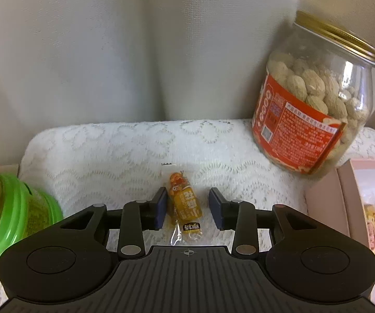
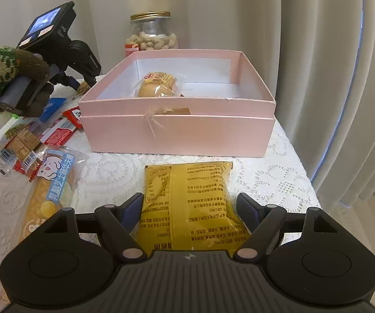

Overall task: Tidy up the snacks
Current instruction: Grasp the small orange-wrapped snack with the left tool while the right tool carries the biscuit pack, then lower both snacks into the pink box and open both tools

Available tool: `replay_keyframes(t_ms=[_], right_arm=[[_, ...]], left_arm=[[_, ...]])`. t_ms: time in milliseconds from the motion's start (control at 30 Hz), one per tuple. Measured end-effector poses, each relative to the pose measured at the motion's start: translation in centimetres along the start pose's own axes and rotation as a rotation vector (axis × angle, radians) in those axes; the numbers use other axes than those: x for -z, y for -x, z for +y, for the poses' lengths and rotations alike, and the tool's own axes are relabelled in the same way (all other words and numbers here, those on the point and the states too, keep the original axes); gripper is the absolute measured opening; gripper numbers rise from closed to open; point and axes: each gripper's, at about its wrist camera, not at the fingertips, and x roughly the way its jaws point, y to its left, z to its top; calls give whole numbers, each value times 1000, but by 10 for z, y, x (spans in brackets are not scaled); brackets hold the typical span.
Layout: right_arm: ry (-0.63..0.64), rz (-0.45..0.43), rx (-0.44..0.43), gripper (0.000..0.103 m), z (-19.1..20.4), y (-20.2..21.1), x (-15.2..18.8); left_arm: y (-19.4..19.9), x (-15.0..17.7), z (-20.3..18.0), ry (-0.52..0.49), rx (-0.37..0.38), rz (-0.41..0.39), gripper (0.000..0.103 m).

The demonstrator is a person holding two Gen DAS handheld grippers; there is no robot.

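Note:
A small orange snack packet (image 1: 185, 203) lies on the white lace tablecloth (image 1: 109, 156). My left gripper (image 1: 188, 206) stands open around it, with the left pad close to its edge and a gap on the right. A yellow snack bag (image 2: 187, 203) lies printed side up on the cloth in front of the pink box (image 2: 177, 133). My right gripper (image 2: 190, 206) is open and straddles the bag, a finger at each side. A wrapped bun (image 2: 158, 84) lies inside the box.
A peanut jar (image 1: 315, 99) with a gold lid stands at the back by the curtain. A green-lidded jar (image 1: 12, 208) is at the left. Several snack packets (image 2: 49, 156) lie left of the box. A gloved hand (image 2: 2, 78) holds the left tool there.

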Motion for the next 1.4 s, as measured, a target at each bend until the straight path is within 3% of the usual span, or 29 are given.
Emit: replay_keyframes(t_ms=[33, 100, 267, 367, 433, 600, 833, 933, 1067, 1233, 1400], right_arm=[[1, 1, 4, 78, 0, 0, 0], [-1, 7, 8, 78, 0, 1, 0], [-11, 19, 7, 78, -6, 9, -2], [-17, 17, 1, 78, -10, 15, -4], [-7, 17, 7, 78, -9, 16, -5], [52, 37, 15, 78, 1, 12, -7], [27, 79, 5, 77, -3, -2, -11], [31, 88, -1, 65, -2, 6, -13], [48, 67, -10, 62, -3, 30, -14], [43, -33, -1, 62, -14, 72, -28], [24, -132, 14, 62, -21, 100, -48]], left_arm=[[1, 0, 3, 5, 25, -14, 28], [6, 6, 11, 9, 108, -38, 24], [53, 36, 29, 43, 310, -58, 24], [97, 70, 40, 67, 466, -54, 24], [123, 92, 41, 39, 521, -58, 24], [165, 147, 23, -71, 600, -19, 24], [168, 205, -10, -177, 638, 84, 24], [172, 214, -18, -204, 656, 88, 24], [186, 203, -26, -208, 710, 36, 24], [199, 145, -34, -156, 702, -163, 24], [158, 97, -49, -67, 716, -122, 26]])
